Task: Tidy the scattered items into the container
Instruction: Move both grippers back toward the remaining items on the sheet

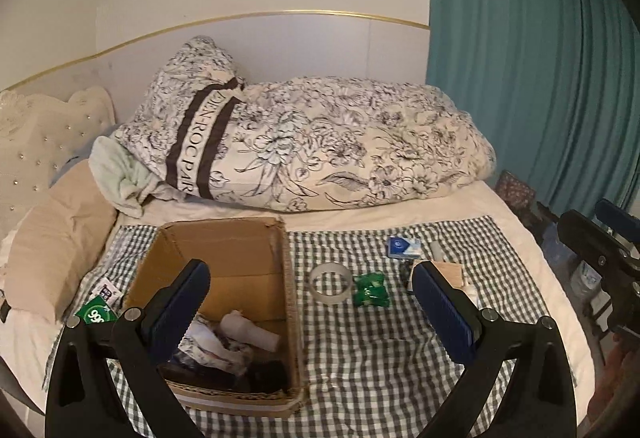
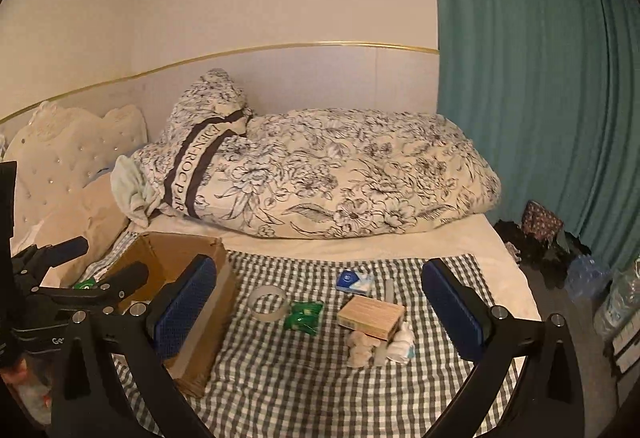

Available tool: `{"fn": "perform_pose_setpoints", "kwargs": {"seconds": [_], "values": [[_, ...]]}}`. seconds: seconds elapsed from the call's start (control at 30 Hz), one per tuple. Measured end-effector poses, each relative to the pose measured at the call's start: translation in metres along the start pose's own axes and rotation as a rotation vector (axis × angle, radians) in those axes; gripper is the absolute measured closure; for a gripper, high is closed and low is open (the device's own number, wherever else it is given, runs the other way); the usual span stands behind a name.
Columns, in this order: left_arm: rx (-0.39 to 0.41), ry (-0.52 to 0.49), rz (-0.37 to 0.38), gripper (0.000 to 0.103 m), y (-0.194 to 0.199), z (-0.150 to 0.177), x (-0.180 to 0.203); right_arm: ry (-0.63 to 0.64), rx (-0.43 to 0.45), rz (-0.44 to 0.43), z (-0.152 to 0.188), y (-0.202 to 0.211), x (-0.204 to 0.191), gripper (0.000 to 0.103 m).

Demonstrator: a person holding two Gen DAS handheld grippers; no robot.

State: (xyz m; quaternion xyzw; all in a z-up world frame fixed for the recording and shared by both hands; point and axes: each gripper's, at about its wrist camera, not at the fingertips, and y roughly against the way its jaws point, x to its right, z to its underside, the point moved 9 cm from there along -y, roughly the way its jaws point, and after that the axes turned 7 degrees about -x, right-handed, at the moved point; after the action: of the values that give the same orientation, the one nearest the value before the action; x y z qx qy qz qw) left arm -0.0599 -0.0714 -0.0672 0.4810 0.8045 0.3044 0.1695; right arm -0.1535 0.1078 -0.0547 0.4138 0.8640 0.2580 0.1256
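The cardboard box sits at the lower left of the left wrist view, on the checked cloth, with crumpled things inside. The left gripper is wide open and holds nothing; one finger hangs over the box. Right of the box lie a tape ring and a green packet. The right gripper is wide open and empty too, with a wooden block between its fingers. The pillow reads "EN-ROC PAR". The cloth's front part is bare.
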Motion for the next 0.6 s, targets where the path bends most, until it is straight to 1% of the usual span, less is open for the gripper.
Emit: {"fn": "perform_pose_setpoints", "kwargs": {"seconds": [0.17, 0.3, 0.43, 0.6], "values": [[0.016, -0.016, -0.011, 0.000, -0.004, -0.002, 0.009, -0.005, -0.012, 0.010, 0.006, -0.002, 0.013, 0.000], [0.025, -0.017, 0.019, 0.000, -0.010, -0.004, 0.018, -0.011, -0.026, 0.018, 0.011, -0.008, 0.024, 0.000], [0.012, -0.024, 0.044, 0.000, -0.026, -0.004, 0.029, -0.024, -0.053, 0.020, 0.020, -0.021, 0.040, 0.000], [-0.009, -0.022, 0.027, 0.000, -0.050, 0.000, 0.037, -0.056, -0.093, 0.026, 0.031, -0.040, 0.062, 0.000]]}}
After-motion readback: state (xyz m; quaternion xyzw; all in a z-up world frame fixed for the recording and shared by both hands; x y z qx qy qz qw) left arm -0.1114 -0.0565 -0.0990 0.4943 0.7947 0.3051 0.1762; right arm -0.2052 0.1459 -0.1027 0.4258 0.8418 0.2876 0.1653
